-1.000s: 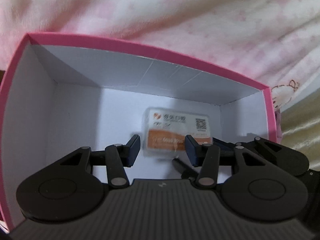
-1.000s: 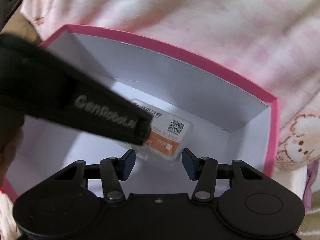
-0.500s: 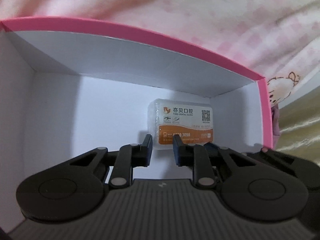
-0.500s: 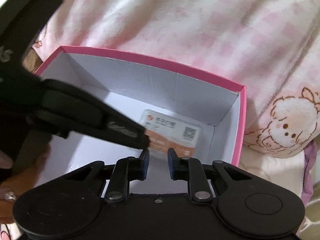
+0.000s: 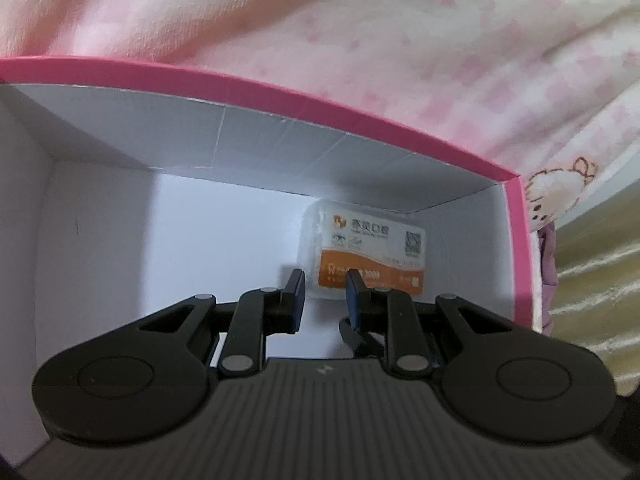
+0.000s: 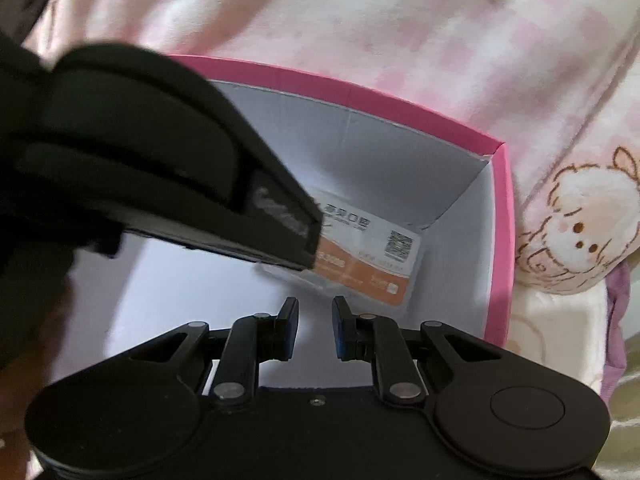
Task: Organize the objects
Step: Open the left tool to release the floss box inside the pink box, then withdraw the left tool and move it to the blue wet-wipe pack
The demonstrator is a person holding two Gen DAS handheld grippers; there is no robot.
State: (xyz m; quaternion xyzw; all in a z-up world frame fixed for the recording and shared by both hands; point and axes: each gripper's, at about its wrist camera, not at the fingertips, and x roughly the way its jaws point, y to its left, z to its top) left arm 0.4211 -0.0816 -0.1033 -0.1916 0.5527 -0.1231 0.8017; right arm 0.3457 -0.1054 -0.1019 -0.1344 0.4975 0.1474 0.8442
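Could jam the packet (image 5: 368, 256) harder into the far right corner of the box (image 5: 280, 90) or knock it askew if pushed on, with left gripper (image 5: 323, 294) reaching low inside just short of it, jaws slightly parted and empty, right gripper (image 6: 312, 328) likewise, nearer.

The box (image 5: 360, 128) is showing matt card: a pink rim and plain white inner walls with faint creases. The small case (image 5: 362, 258) is looking like clear, slightly glossy plastic, carrying a smooth printed white-and-orange label. The left tongs (image 5: 323, 294) and right tongs (image 6: 314, 326) are presenting matt black plastic links, dull metal pivot pins and dark blue pads. The blanket (image 6: 440, 32) is reading as soft, fuzzy pink-and-white cloth.
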